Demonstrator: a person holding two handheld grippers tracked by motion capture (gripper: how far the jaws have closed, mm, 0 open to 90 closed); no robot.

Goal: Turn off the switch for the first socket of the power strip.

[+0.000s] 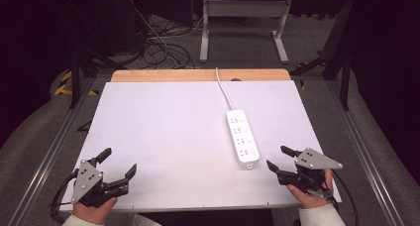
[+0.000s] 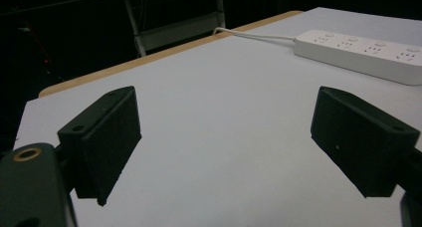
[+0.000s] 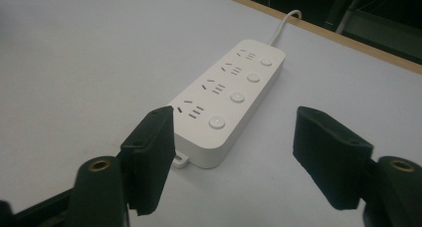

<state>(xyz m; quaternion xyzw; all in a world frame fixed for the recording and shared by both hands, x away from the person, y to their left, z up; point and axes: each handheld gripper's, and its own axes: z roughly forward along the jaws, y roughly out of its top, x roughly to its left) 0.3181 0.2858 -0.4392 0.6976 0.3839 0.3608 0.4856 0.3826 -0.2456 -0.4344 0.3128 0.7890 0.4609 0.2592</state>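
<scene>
The white surface carries one thing, a white power strip, lying lengthwise toward the right edge with its cord running off over the far edge. The right tongs sit near the right front corner, just short of the strip's near end, spread with nothing between them. The left tongs rest at the left front corner, also spread and empty. To grip well, I would line the right tongs squarely across the strip's narrow width before squeezing.
</scene>
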